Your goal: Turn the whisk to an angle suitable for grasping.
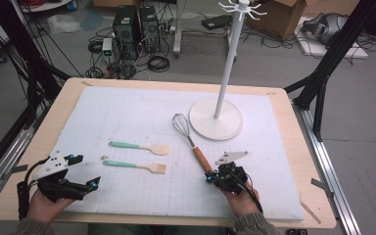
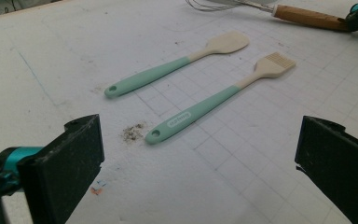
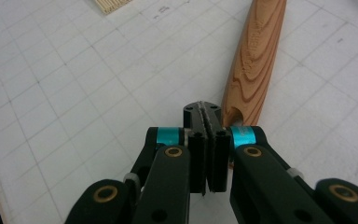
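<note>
Beside rt hand-held gripper (image 1: 214,176): wood-handled whisk (image 1: 191,138)

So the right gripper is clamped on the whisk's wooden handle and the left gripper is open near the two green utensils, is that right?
Not quite: in the right gripper view, the right gripper is shut on nothing, beside the whisk handle's end. The left gripper is indeed open near the two green utensils.
</note>
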A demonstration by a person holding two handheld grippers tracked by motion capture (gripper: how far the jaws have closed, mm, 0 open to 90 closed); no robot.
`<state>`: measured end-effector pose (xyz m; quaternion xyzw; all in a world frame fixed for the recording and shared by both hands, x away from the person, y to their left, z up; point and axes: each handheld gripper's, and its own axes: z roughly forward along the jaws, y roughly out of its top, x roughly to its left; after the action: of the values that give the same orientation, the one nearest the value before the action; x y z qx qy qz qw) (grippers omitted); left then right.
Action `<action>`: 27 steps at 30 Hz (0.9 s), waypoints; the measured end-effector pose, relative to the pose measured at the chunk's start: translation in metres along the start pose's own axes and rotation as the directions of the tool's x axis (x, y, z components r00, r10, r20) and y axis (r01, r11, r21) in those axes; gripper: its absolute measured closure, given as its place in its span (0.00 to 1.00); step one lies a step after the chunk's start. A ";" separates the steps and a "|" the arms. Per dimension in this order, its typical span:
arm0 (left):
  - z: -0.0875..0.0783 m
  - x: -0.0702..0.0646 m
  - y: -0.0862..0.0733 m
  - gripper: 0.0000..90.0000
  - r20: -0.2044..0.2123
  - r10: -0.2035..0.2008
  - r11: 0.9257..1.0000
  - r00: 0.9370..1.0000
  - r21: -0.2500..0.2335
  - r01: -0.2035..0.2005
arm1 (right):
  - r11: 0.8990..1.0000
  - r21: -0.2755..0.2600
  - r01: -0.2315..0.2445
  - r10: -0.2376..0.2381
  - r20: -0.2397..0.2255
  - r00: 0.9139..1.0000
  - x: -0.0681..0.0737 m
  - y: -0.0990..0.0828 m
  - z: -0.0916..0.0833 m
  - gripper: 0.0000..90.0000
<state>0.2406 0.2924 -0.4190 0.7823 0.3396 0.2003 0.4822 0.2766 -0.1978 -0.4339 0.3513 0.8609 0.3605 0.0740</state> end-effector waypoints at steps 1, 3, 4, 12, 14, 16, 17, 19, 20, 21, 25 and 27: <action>0.000 0.000 0.000 0.02 0.000 0.002 1.000 1.000 0.000 -0.002 | 1.000 0.001 0.000 0.000 0.007 1.000 -0.001 0.000 -0.001 0.99; 0.000 0.000 0.000 0.02 0.000 0.001 1.000 1.000 0.000 -0.001 | 1.000 -0.003 0.000 0.000 0.012 1.000 -0.003 -0.001 -0.001 0.99; 0.000 0.000 0.000 0.02 0.000 0.001 1.000 1.000 0.000 -0.001 | 1.000 -0.001 0.001 -0.001 0.017 1.000 -0.004 -0.002 -0.002 0.99; 0.001 0.000 0.000 0.02 0.002 -0.001 1.000 1.000 -0.001 0.001 | 1.000 -0.008 -0.015 0.015 0.018 1.000 -0.008 -0.004 -0.005 0.99; 0.001 -0.001 0.000 0.02 0.001 -0.001 1.000 1.000 -0.001 0.001 | 1.000 -0.020 -0.019 0.019 0.001 1.000 -0.006 -0.003 -0.005 0.99; 0.001 -0.001 0.000 0.02 0.001 0.000 1.000 1.000 -0.001 0.000 | 0.999 -0.039 -0.014 0.013 -0.018 1.000 -0.005 0.000 -0.005 0.99; 0.001 -0.001 0.000 0.02 0.000 -0.001 1.000 1.000 -0.002 0.001 | 0.998 -0.055 -0.009 0.007 -0.027 1.000 -0.003 0.004 -0.006 0.99; 0.001 0.000 0.000 0.02 -0.003 0.000 1.000 1.000 -0.001 0.000 | 0.998 -0.065 -0.009 0.007 -0.032 0.999 -0.004 0.006 -0.007 0.99; 0.001 0.000 0.000 0.02 -0.003 0.003 1.000 1.000 0.002 -0.003 | 0.997 -0.071 -0.007 0.004 -0.032 0.999 -0.005 0.009 -0.008 0.99; 0.001 0.000 0.000 0.02 -0.004 0.004 1.000 1.000 0.002 -0.004 | 0.997 -0.080 -0.005 0.003 -0.029 1.000 -0.006 0.011 -0.009 0.99; 0.001 0.000 0.001 0.02 -0.004 0.002 1.000 1.000 -0.002 -0.002 | 0.996 -0.085 -0.014 0.012 -0.021 1.000 -0.017 0.024 -0.012 0.99; 0.001 0.000 0.001 0.02 -0.003 0.002 1.000 1.000 -0.002 -0.002 | 0.995 -0.093 -0.023 0.021 -0.017 1.000 -0.026 0.033 -0.011 0.99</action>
<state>0.2413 0.2916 -0.4189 0.7819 0.3395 0.2024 0.4821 0.3098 -0.2048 -0.4064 0.3541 0.8398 0.4038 0.0794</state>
